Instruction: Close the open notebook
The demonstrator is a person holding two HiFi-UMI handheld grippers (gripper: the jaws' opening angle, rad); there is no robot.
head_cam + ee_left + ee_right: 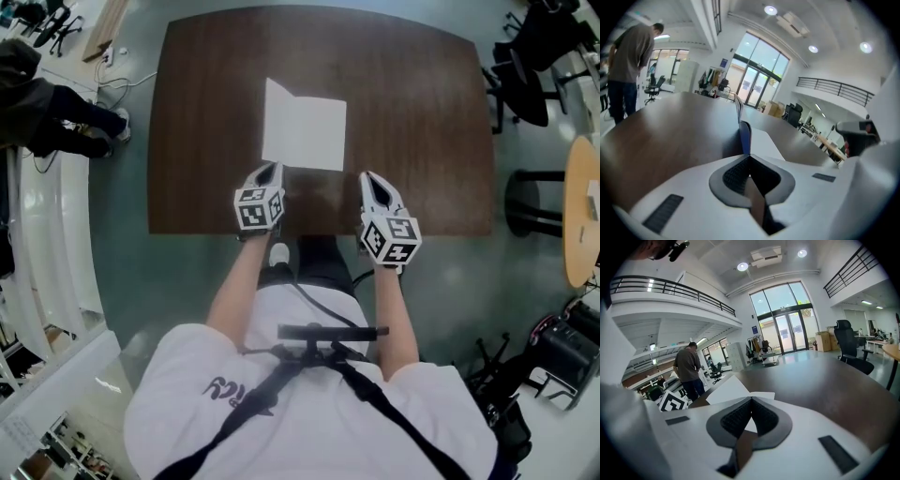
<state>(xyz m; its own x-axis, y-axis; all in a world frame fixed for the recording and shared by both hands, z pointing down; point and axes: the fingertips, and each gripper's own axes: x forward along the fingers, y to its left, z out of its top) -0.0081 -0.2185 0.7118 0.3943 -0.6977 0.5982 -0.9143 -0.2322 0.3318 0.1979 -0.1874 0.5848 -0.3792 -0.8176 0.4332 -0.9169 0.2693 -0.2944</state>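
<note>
Your left gripper (749, 157) has its dark, ribbed fingers (735, 176) pinched narrow on the notebook (305, 131), gripping its thin blue cover (745, 136). The cover rises on edge straight from the tips. The rest of the notebook lies flat as a plain white rectangle near the middle of the bench (422, 112), towards your side, with its left leaf tilted up.

Your right gripper (367, 178) sits just beside the notebook's near right corner. Its fingers are closed to a point with nothing between them.

The bench is dark brown wood grain with a matt top, and its far edge bows outward. Around it is a smooth grey-green floor (131, 206). The room is a tall white hall with glass doors (787, 331), a railed balcony (670, 289) and a black office chair (851, 345). A person (689, 369) stands off to the left.
</note>
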